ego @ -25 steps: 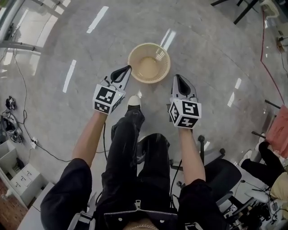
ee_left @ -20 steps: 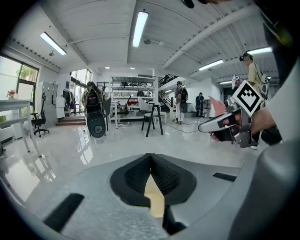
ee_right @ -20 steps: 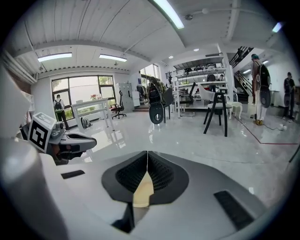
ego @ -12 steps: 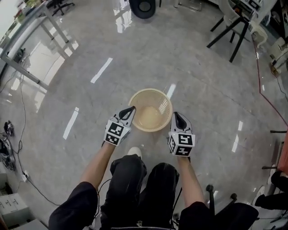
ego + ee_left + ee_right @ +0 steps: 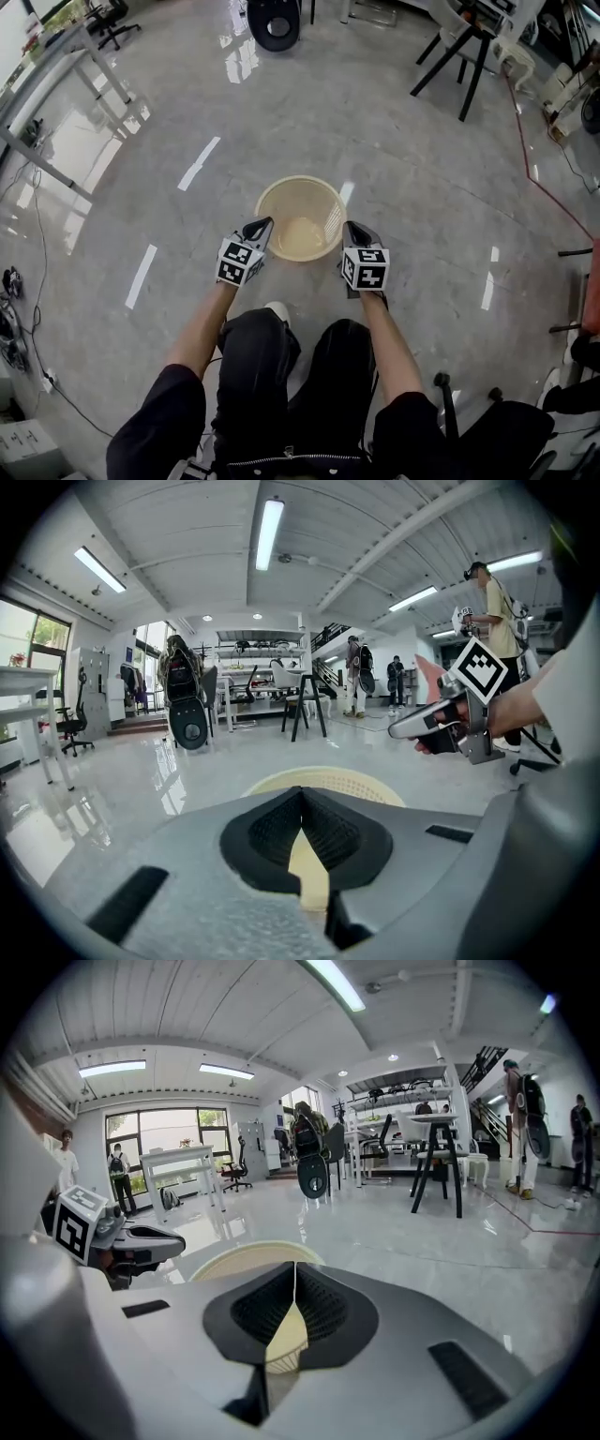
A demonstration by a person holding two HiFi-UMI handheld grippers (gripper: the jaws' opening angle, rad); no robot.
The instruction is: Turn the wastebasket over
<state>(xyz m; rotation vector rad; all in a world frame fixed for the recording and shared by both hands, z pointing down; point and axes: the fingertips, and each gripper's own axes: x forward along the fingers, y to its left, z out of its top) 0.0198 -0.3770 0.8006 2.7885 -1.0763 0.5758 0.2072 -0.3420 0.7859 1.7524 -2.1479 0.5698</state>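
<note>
The wastebasket [image 5: 302, 217] stands upright on the floor [image 5: 422, 187], mouth up, between the two tools. It is just right of the left gripper [image 5: 263, 224] and just left of the right gripper [image 5: 350, 228]. Both pairs of jaws are pressed together with nothing in them; whether the tips touch the rim is unclear. To turn it well, I'd open the jaws first and pinch the rim on opposite sides, then lift and roll both wrists together — an uneven grip could let it twist or slip.

Glossy gry floor [image 5: 422, 187], tbl top-left [image 5: 56, 52], blk stool [image 5: 473, 47], red cable [image 5: 521, 131]
</note>
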